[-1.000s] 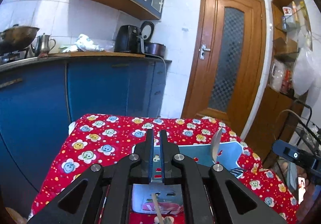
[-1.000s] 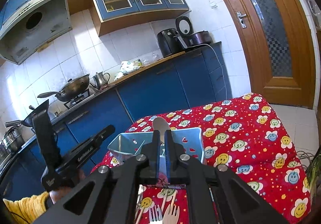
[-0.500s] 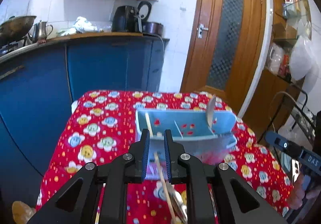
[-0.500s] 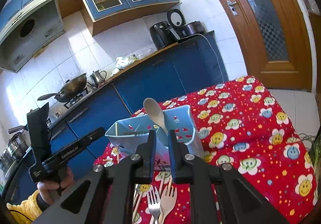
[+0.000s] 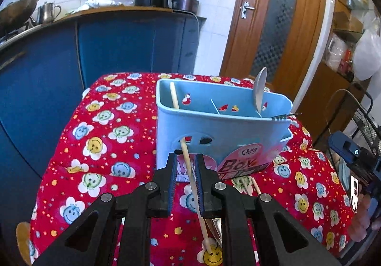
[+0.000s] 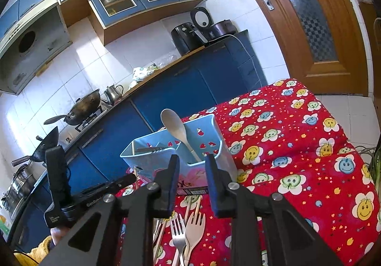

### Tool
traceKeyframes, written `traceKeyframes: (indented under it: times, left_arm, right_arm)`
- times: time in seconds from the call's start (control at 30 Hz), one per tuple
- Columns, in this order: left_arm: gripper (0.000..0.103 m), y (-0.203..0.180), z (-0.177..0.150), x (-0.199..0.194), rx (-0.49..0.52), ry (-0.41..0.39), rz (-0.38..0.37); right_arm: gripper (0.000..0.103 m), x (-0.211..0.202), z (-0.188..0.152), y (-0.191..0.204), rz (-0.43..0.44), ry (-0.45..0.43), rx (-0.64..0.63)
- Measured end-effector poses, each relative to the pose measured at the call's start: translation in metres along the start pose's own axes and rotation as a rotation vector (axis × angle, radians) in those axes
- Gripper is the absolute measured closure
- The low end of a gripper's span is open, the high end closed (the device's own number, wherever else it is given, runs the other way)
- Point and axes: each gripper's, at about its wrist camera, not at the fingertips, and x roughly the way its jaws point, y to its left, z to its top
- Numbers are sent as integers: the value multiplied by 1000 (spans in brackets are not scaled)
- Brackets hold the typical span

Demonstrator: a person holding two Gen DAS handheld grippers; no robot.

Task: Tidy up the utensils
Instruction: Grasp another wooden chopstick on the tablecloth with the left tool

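Red smiley-flower tablecloth (image 5: 100, 137); blue kitchen cabinets (image 5: 123, 51), wooden door (image 5: 276, 18) behind.

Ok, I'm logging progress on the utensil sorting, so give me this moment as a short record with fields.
holder: blue box, upright on the red cloth
inside: stowed chopstick at one end, spoon at the other
on cloth: loose chopstick, metal fork, pale fork
left tongs: open, loose chopstick between them
right tongs: opening, nothing between them
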Motion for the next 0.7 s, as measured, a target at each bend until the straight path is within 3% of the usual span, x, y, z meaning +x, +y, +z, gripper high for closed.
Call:
traceKeyframes:
  times: [0.1,0.3,0.63,0.7]
  left_arm:
    - [98,1,0,3,-11,14,-13]
    - [98,-1,4,2,-16,57,-43]
    - [99,11,3,8,-104,242,-116]
    - [99,11,1,7,-100,248,-112]
  right_arm:
    - [77,0,-1,0,0,2,1]
    - [77,1,-3,-1,2,7,6]
    - [77,2,-6,-1,9,9,10]
    - [77,3,-6,0,10,10,12]
